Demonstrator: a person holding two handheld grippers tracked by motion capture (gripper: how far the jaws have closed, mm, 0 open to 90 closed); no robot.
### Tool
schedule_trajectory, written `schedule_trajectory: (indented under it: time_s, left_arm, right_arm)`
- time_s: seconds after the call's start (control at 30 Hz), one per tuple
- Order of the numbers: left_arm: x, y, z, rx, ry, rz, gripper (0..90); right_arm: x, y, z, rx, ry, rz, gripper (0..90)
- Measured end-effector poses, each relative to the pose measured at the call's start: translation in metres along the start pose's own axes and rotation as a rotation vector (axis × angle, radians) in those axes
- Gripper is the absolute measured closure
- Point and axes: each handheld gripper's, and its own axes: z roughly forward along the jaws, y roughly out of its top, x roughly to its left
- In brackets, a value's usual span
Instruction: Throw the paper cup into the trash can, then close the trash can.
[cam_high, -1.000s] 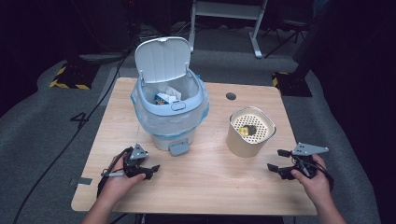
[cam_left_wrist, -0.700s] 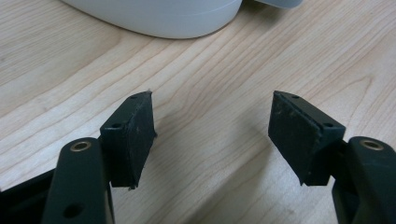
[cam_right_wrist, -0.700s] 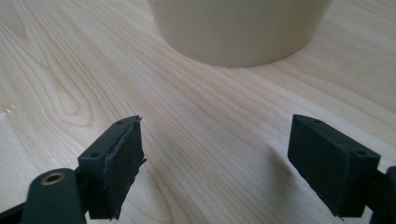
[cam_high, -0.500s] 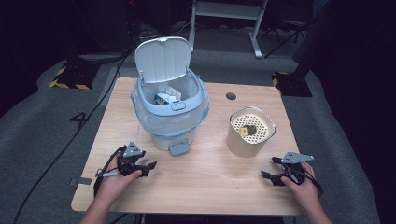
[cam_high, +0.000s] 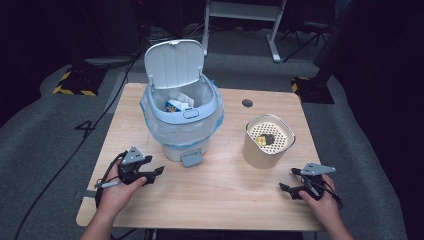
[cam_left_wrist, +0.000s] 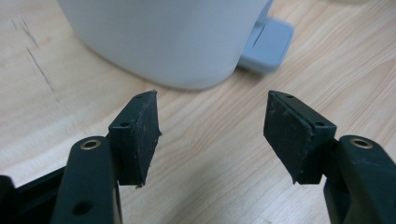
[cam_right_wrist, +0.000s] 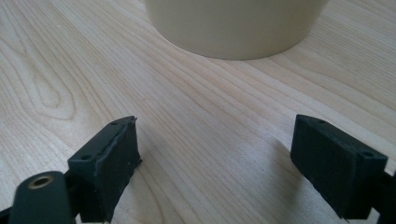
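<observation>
A pale blue pedal bin (cam_high: 182, 117) stands at the table's middle left, lid up, lined with a clear bag and holding scraps. A beige round container (cam_high: 267, 142) with a perforated insert holds something yellow. My left gripper (cam_high: 154, 175) is open just left of the bin's pedal (cam_high: 191, 159); its jaws have just been closing with nothing between them. In the left gripper view it (cam_left_wrist: 212, 135) faces the bin's base (cam_left_wrist: 163, 37) and the pedal (cam_left_wrist: 268, 44). My right gripper (cam_high: 288, 180) is open below the container; its jaws have just been opening, empty. In the right gripper view it (cam_right_wrist: 215, 163) points at the container (cam_right_wrist: 233, 23).
The wooden table (cam_high: 225, 200) has a dark round hole (cam_high: 247, 103) near its far edge. Bare wood lies between the two hands. Dark floor, cables and a metal stand's legs (cam_high: 272, 30) surround the table.
The right hand has sunk toward the tabletop and drifted slightly left. The left hand has lifted a little and shifted left. Bin and container have not moved.
</observation>
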Motion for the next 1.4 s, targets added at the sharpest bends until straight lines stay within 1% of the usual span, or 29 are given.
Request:
schedule_trajectory:
  time_s: [0.07, 0.17, 0.27, 0.3, 0.33, 0.37, 0.4, 0.47, 0.63, 0.7, 0.8, 0.87, 0.93, 0.97, 1.1, 1.17, 1.2, 1.27, 1.33, 1.4]
  left_arm:
    - [0.0, 0.007, -0.008, -0.025, -0.018, 0.003, 36.3]
    - [0.0, 0.017, -0.018, -0.049, -0.04, 0.008, 36.3]
    - [0.003, 0.032, -0.03, -0.078, -0.051, 0.03, 36.6]
    - [0.003, 0.036, -0.033, -0.082, -0.064, 0.038, 36.5]
    - [0.005, 0.042, -0.038, -0.102, -0.088, 0.048, 36.5]
    - [0.005, 0.046, -0.041, -0.114, -0.101, 0.056, 36.6]
    - [0.006, 0.05, -0.045, -0.137, -0.116, 0.057, 36.7]
    - [0.008, 0.06, -0.053, -0.161, -0.137, 0.065, 36.7]
    - [0.01, 0.08, -0.066, -0.176, -0.134, 0.102, 37.6]
    - [0.012, 0.089, -0.07, -0.189, -0.135, 0.101, 38.0]
    - [0.015, 0.102, -0.076, -0.204, -0.117, 0.092, 38.4]
    - [0.018, 0.112, -0.079, -0.224, -0.106, 0.091, 38.6]
    - [0.021, 0.121, -0.081, -0.259, -0.105, 0.07, 38.7]
    - [0.022, 0.126, -0.082, -0.274, -0.103, 0.066, 38.7]
    - [0.027, 0.143, -0.086, -0.314, -0.091, 0.077, 39.2]
    - [0.029, 0.149, -0.087, -0.334, -0.096, 0.078, 39.6]
    - [0.03, 0.153, -0.087, -0.351, -0.099, 0.073, 39.8]
    - [0.032, 0.158, -0.086, -0.367, -0.101, 0.074, 40.6]
    - [0.034, 0.164, -0.086, -0.383, -0.092, 0.072, 40.8]
    - [0.037, 0.169, -0.086, -0.408, -0.081, 0.062, 41.7]
  right_arm:
    - [0.0, 0.0, 0.0, 0.0, 0.0, 0.0, 15.4]
    - [0.0, 0.0, 0.0, 0.0, 0.0, -0.001, 15.4]
    - [0.0, 0.0, 0.0, 0.0, 0.001, 0.0, 15.4]
    - [0.0, 0.0, 0.0, 0.0, 0.001, 0.0, 15.3]
    - [0.0, 0.0, 0.0, 0.001, 0.0, 0.0, 15.3]
    - [0.0, 0.0, 0.0, 0.0, 0.001, 0.0, 15.3]
    - [0.0, 0.0, 0.0, 0.0, 0.001, 0.0, 15.3]
    - [0.0, 0.0, 0.0, 0.001, 0.0, 0.0, 15.3]
    - [0.0, 0.0, 0.0, 0.0, 0.003, 0.002, 15.2]
    - [0.0, 0.0, 0.0, 0.0, 0.003, 0.001, 15.2]
    - [0.0, 0.0, 0.0, 0.0, 0.003, 0.001, 15.2]
    - [0.0, 0.0, 0.0, 0.0, 0.003, 0.001, 15.2]
    - [0.0, 0.0, 0.0, 0.0, 0.003, 0.001, 15.2]
    - [0.0, 0.0, 0.0, 0.0, 0.003, 0.001, 15.2]
    - [0.0, 0.0, 0.0, 0.0, 0.003, 0.001, 15.2]
    - [0.0, 0.0, 0.0, 0.0, 0.003, 0.001, 15.2]
    - [0.0, 0.0, 0.0, 0.0, 0.003, 0.001, 15.2]
    - [0.0, 0.0, 0.0, 0.0, 0.003, 0.001, 15.2]
    - [0.0, 0.0, 0.0, 0.0, 0.004, 0.001, 15.2]
    - [-0.001, 0.0, 0.0, 0.0, 0.004, 0.0, 15.2]
